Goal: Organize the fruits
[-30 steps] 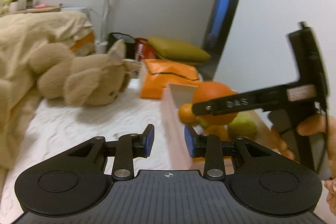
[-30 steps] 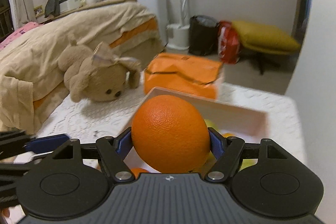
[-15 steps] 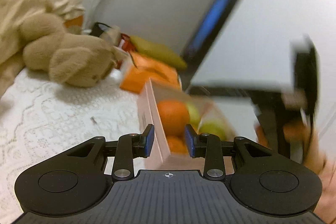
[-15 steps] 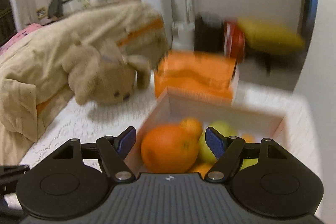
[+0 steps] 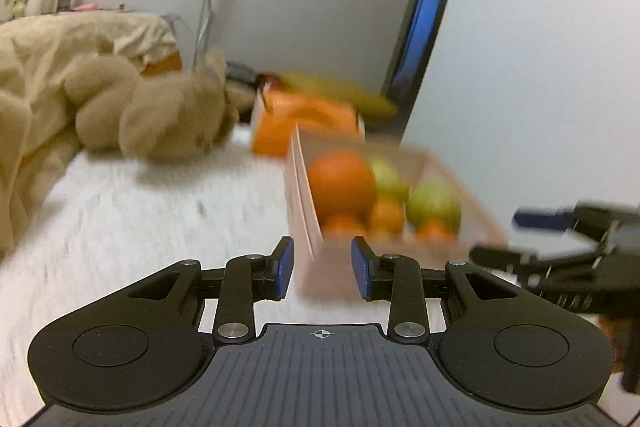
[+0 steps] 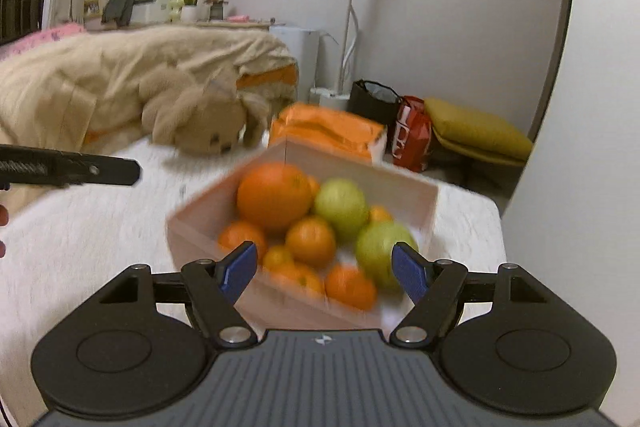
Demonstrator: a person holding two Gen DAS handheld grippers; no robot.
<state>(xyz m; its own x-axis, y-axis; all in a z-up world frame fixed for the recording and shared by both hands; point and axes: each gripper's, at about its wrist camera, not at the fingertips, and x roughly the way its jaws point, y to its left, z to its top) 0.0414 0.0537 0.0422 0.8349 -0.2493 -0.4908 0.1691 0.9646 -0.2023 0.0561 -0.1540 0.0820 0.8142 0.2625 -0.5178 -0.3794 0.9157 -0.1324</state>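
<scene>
With our right gripper [image 6: 324, 267] spread wide and empty just short of the box [image 6: 404, 187], the big orange [image 6: 274, 197] lies ahead and slightly left inside it, while our left gripper [image 5: 322, 267], nearly shut on nothing, faces the box's near corner.

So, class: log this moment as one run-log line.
large orange: in box | right gripper: open, empty | left gripper: shut, empty
</scene>
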